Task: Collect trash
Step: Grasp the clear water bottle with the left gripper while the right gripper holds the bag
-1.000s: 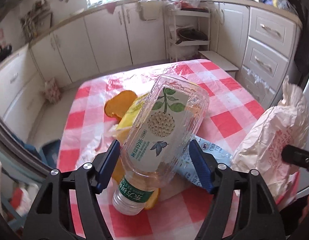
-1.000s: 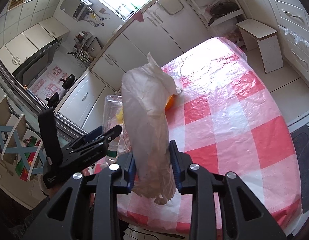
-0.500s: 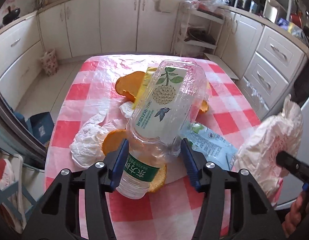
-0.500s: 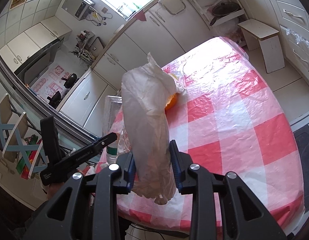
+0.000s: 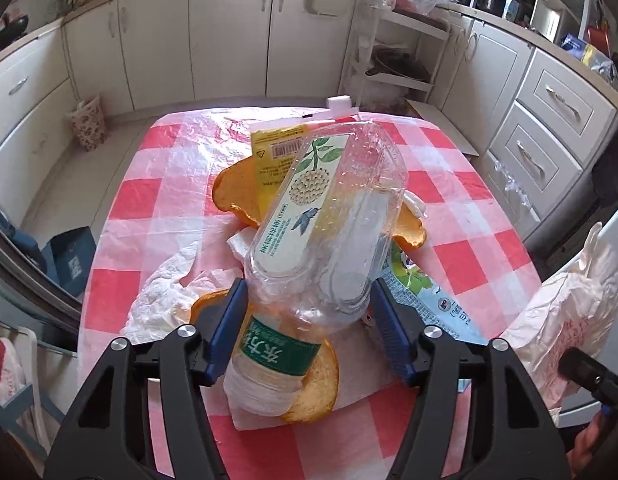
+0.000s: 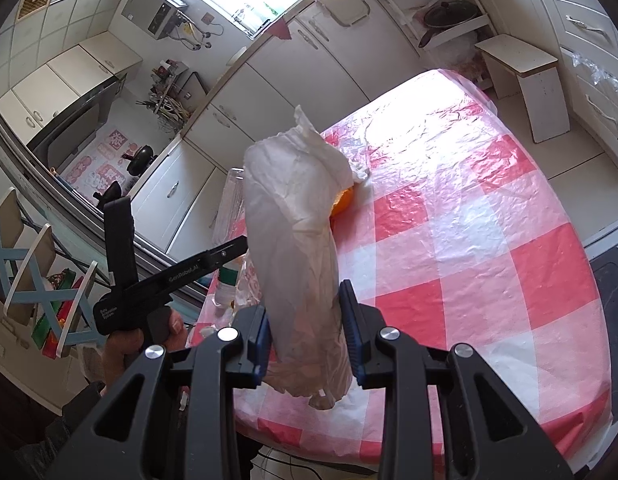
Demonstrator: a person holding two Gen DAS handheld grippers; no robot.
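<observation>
Left claw [image 5: 309, 332] is clamped on a clear crushed bottle [image 5: 329, 220]; its blue pads [image 5: 229, 328] press the lower body from both sides. The jaws have just been closing, with the bottle between them. The bottle points away from the claw, base uppermost, pale label facing up. A second bottle [image 5: 269, 364] with a green label lies directly beneath, neck toward the claw, resting on the litter heap.

The heap sits on the near half of a counter [image 5: 469, 264] covered in red-and-white check under clear film. Noted in the heap: orange peels [image 5: 233, 196], a yellow wrapper [image 5: 273, 152], a crumpled white tissue [image 5: 161, 296] at left, a blue-and-white packet [image 5: 433, 300] at right. Whether the held bottle touches the lower one cannot be told from here.

Right claw [image 6: 305, 344] pinches a white bag [image 6: 297, 240], pads tight on its lower part. The bag stands upright between them, over the counter's near edge, its top crumpled and open. In the left view the same bag appears at the far right, well apart from the heap.

A person's hand [image 6: 141, 340] grips the handle of the left claw, seen at the lower left of the right view.
</observation>
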